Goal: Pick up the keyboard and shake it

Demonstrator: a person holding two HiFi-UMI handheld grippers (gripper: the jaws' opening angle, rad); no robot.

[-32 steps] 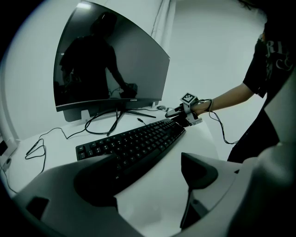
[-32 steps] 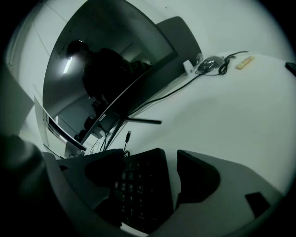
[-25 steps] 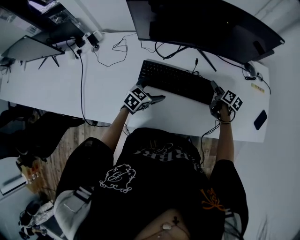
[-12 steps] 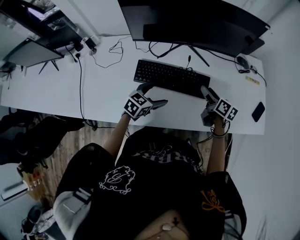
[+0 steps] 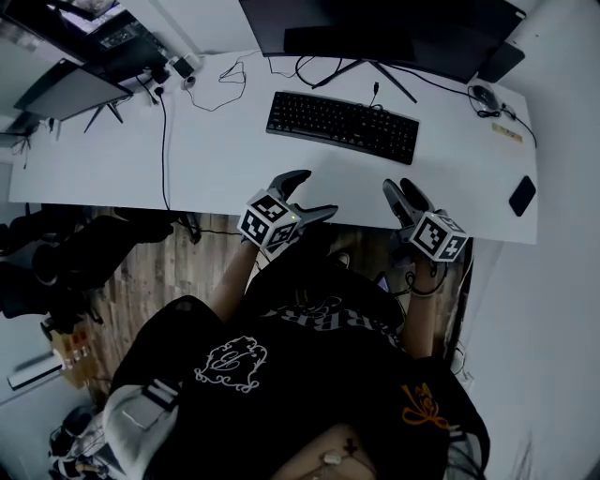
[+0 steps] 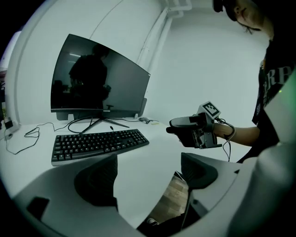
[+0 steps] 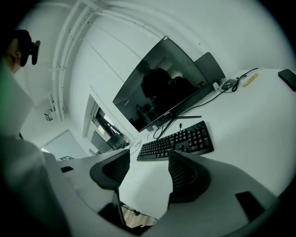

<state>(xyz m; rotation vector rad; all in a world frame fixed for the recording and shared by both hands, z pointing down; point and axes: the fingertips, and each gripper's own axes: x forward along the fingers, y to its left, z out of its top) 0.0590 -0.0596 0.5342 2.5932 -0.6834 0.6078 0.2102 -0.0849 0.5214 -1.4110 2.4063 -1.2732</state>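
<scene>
Both tools are being held at the near edge of the table (image 5: 206, 159), well apart from the keyboard (image 5: 342, 126), which is lying flat at the far middle, just in front of the monitor (image 5: 375, 28). The left tool (image 5: 312, 193) is being held with its jaws wide apart and nothing between them. The jaws of the right tool (image 5: 403, 193) have just been closing but are standing apart, likewise around nothing. No lifting or shaking is being done at this moment. A pick-up would call for one tool being brought to each short end of the keyboard and closed there. The white table is also carrying a mouse (image 5: 484, 97) and a phone (image 5: 522, 195) at the right and loose cables (image 5: 225, 94) at the far left. Wooden floor (image 5: 159, 272) is showing below the near edge, and a white wall (image 6: 199, 55) is rising behind the monitor.
</scene>
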